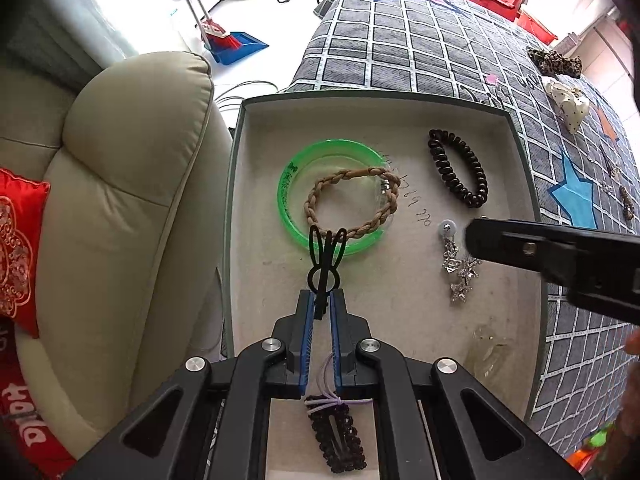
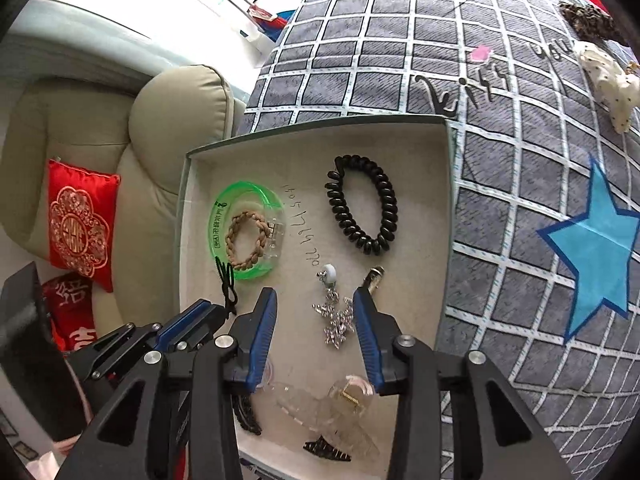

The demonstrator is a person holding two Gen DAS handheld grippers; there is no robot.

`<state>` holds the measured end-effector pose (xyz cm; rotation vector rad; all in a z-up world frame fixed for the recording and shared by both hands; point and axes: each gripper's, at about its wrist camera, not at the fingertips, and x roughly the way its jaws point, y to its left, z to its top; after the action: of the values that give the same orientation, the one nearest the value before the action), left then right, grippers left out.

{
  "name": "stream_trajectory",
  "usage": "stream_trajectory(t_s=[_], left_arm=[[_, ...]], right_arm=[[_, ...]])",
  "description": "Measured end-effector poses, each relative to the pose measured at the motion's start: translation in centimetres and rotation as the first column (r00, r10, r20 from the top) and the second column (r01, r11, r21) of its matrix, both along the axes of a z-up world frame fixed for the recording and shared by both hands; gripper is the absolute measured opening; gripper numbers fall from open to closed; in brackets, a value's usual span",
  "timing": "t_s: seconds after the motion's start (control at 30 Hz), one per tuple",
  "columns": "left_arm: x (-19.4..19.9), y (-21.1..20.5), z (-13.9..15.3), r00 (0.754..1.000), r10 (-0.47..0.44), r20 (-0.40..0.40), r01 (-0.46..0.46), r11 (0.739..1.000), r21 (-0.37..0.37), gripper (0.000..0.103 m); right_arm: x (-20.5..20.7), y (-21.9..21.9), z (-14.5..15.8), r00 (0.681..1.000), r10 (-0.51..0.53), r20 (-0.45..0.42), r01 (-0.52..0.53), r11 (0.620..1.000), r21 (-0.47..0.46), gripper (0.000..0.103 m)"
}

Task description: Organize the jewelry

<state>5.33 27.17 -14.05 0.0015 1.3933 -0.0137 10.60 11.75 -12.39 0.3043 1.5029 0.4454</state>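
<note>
Left wrist view: my left gripper [image 1: 323, 306] has its blue-padded fingers [image 1: 305, 320] pressed together on the stem of a black rabbit-ear hair clip [image 1: 326, 258], whose two loops reach over the near edge of a green bangle [image 1: 294, 210]. A braided tan bracelet [image 1: 352, 204] lies across that bangle, inside a shallow grey-rimmed tray [image 1: 400, 98]. Farther right on the tray floor sits a black spiral hair tie [image 1: 458, 166], and nearer me a silver star earring [image 1: 456, 268] with a white round stud. Beneath my left gripper a dark lace snap clip [image 1: 336, 436] rests beside lilac thread. In the right wrist view, my right gripper [image 2: 314, 312] hangs over the tray with its fingers spread wide apart, holding nothing; the star earring shows between them and a clear claw clip [image 2: 332, 408] lies below. The tray rests on a grey checked bedspread [image 2: 520, 160] with a blue star, next to a beige armchair [image 1: 120, 200] holding a red cushion [image 2: 82, 224].
</note>
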Motion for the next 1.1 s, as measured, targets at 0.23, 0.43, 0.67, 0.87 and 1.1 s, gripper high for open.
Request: stream_trajectory(t_s=[0.23, 0.43, 0.67, 0.87, 1.1], left_arm=[[-0.6, 0.4, 0.4, 1.0, 0.016, -0.006, -0.015, 1.0, 0.003, 0.01], [-1.1, -0.1, 0.9, 1.0, -0.002, -0.006, 0.002, 1.0, 0.0, 0.01], [-1.6, -0.8, 1.2, 0.999, -0.029, -0.028, 0.029, 1.0, 0.004, 0.01], [-2.2, -1.5, 2.2, 0.999, -0.047, -0.011, 0.047, 0.999, 0.023, 0.068], [-2.5, -2.1, 4.0, 0.996, -0.071, 0.062, 0.069, 0.997, 0.029, 0.09]], right_arm=[[-1.3, -1.1, 1.1, 1.0, -0.011, 0.007, 0.012, 0.999, -0.037, 0.043], [-2.4, -2.3, 2.0, 1.0, -0.018, 0.015, 0.019, 0.999, -0.049, 0.043], [-3.4, -3.3, 2.7, 0.999, -0.03, 0.013, 0.031, 0.997, -0.065, 0.044], [-4.0, -4.2, 3.3, 0.999, -0.035, 0.02, 0.036, 0.997, -0.069, 0.044], [-4.4, -5.1, 3.9, 0.998, -0.055, 0.023, 0.057, 0.996, -0.072, 0.044]])
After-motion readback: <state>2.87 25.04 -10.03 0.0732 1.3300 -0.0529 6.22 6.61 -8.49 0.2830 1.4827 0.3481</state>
